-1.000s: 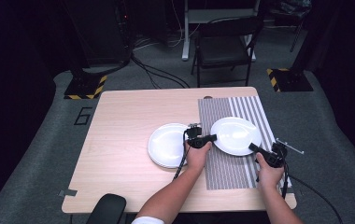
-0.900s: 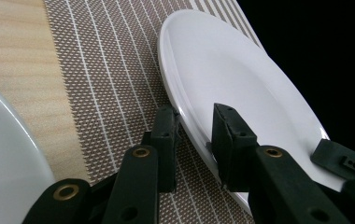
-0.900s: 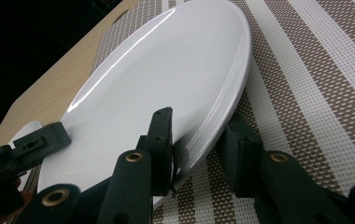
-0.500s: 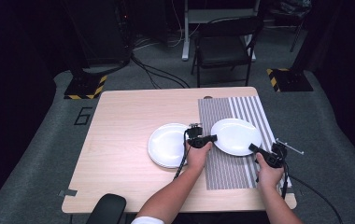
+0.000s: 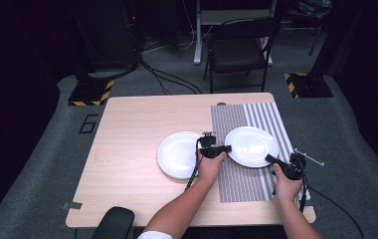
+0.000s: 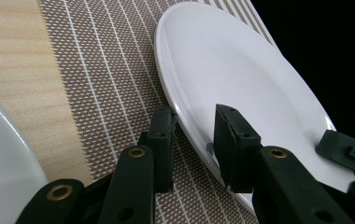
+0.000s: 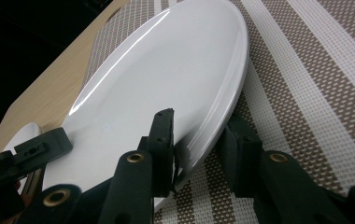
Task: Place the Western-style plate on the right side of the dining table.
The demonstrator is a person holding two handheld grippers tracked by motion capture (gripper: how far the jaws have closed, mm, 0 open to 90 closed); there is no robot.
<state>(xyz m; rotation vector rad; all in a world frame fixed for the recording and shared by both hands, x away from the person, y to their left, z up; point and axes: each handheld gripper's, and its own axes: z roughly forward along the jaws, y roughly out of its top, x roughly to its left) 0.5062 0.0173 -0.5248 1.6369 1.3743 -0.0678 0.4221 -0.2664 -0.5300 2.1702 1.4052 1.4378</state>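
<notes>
Pale wood forms the worktop (image 5: 127,144), which carries a brown-and-white striped mat (image 5: 249,149) on its right part. Two white plates are on it: one plate on the bare wood (image 5: 177,154) left of the mat, and the plate on the mat (image 5: 251,146), which is the thing in hand. The two plates lie just beside each other without visibly touching.

The left gripper (image 5: 216,149) is at the mat plate's left rim; the right gripper (image 5: 276,163) is at its near right rim. Both hands are equally close, one on each side, so the plate lies between the two grippers and straight ahead of each pair of jaws.

In the left gripper view, the left gripper (image 6: 195,135) straddles the rim at a narrow setting: one jaw stands over the plate's inner face, the other outside and below the rim, with a visible gap to the rim on the outer side. Its jaws have just been opening, with the rim between them; the pads do not appear to press.

In the right gripper view, the right gripper (image 7: 199,142) straddles the rim likewise, narrow. The inner jaw touches the plate's top face; the outer jaw sits under the rim, and that contact is hidden, so a firm clamp cannot be confirmed.

The plate is round, so no long axis governs the next move; rim height above the mat does.
</notes>
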